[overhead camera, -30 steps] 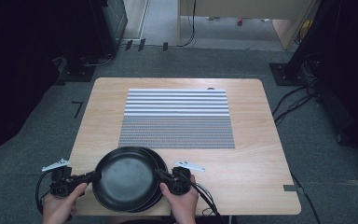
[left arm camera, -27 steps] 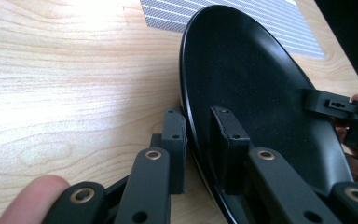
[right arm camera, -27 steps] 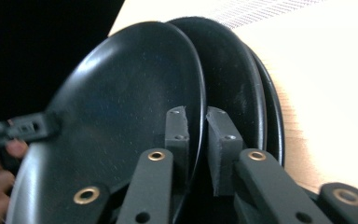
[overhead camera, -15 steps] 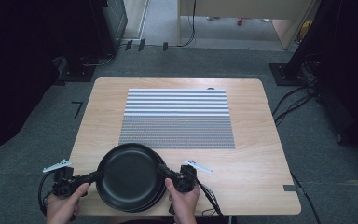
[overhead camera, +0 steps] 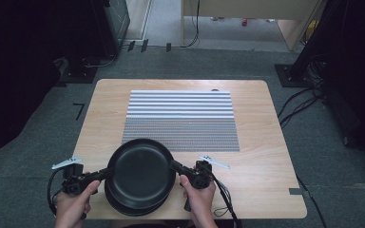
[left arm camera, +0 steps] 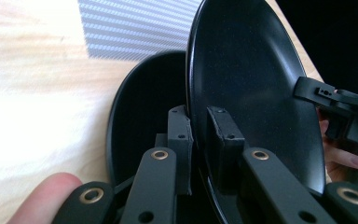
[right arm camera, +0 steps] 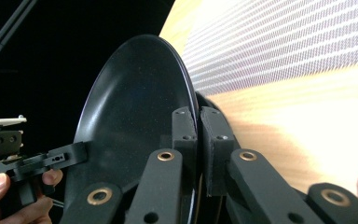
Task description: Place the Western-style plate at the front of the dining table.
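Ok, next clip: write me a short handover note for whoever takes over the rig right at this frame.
Left claw: shut on the rim of the top plate, at its left edge.
Right claw: shut on the same plate's rim, at its right edge.
Things: the top plate sits over a stack of black plates at the near edge of the table; in the left gripper view it stands apart from the plate below. The striped mat lies beyond, bare.
Done: top plate gripped from both sides and separated.
Left: probably carry it to the mat and set it down.
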`<state>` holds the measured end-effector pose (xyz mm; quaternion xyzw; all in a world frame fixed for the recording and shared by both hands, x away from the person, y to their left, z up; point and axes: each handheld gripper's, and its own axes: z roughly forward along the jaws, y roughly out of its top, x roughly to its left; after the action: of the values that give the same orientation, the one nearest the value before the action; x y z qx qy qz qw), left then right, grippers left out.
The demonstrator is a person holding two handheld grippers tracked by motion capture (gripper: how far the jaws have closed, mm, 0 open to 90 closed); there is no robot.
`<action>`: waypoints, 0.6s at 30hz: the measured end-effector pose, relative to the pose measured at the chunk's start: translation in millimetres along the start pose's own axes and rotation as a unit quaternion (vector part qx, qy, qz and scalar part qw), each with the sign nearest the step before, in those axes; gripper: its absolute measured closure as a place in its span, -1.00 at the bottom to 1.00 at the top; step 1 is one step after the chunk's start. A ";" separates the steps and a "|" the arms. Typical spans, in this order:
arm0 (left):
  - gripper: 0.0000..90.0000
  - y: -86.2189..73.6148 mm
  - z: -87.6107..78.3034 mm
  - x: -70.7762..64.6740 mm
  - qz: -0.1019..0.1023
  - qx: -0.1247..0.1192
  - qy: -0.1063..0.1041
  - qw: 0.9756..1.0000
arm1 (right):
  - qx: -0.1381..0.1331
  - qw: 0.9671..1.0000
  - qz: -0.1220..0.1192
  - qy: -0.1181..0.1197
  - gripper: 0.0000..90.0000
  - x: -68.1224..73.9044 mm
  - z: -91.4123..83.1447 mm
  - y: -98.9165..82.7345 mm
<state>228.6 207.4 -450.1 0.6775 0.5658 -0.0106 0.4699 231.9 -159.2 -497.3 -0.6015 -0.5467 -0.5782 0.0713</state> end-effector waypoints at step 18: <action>0.79 67.4 36.3 -37.7 0.028 -0.001 -0.003 1.000 | -0.016 1.000 -0.005 -0.004 0.90 -6.4 -16.1 74.8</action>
<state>286.2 160.9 -407.7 0.6927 0.5450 0.0014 0.4723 279.0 -203.8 -456.1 -0.6017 -0.5408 -0.5851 0.0567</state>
